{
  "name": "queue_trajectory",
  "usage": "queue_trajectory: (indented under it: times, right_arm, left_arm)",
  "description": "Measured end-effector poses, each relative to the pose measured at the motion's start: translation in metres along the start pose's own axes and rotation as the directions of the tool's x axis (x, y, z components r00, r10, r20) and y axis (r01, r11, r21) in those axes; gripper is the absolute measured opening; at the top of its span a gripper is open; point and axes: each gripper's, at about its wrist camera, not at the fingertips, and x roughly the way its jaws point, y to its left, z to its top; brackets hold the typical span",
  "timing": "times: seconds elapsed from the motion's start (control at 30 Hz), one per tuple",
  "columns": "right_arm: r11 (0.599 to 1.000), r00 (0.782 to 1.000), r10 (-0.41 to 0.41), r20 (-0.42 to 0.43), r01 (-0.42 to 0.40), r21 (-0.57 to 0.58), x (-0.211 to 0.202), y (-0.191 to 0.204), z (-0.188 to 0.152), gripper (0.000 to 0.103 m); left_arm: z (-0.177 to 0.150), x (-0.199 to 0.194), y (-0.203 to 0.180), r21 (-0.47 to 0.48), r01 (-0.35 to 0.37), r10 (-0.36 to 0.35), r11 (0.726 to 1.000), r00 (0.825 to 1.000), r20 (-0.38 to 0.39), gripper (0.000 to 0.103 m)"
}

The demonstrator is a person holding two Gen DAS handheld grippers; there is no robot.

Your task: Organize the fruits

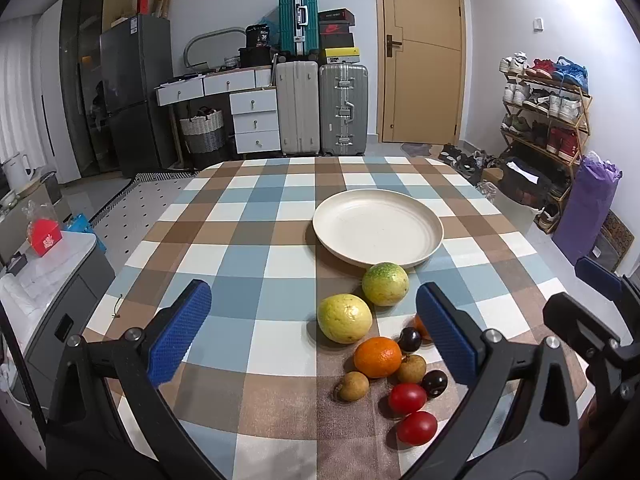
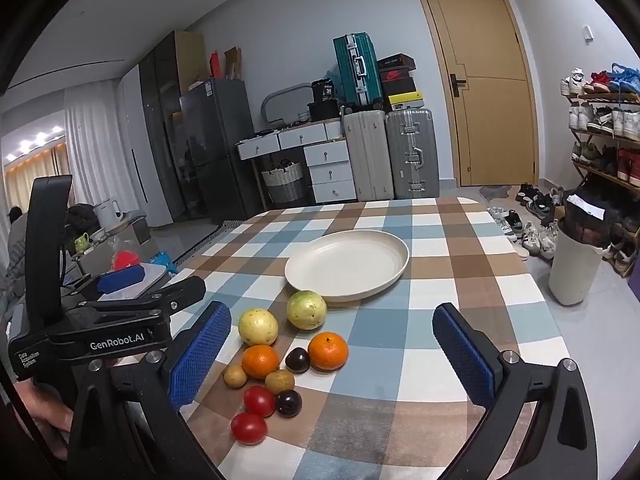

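A checked tabletop (image 1: 248,216) in a cluttered living room: the sorting has evidently yet to begin, with the plate (image 1: 378,227) bare beyond both tools. The left tool (image 1: 314,330) hangs wide open and empty, the fruits (image 1: 378,350) clustered toward its right jaw; the right tool (image 2: 332,354), equally wide and empty, hovers over them. Next likely comes a descent onto one fruit.
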Motion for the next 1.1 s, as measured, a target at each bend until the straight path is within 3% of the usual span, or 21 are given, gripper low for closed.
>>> queue_trajectory:
  times: [1.1]
  right_arm:
    - [1.000, 1.000, 0.010, 0.014, -0.010, 0.004, -0.0048, 0.0013, -0.0003, 0.103]
  left_arm:
    - [-0.0004, 0.0009, 0.0008, -0.011, 0.008, -0.008, 1.000, 1.000, -0.001, 0.102]
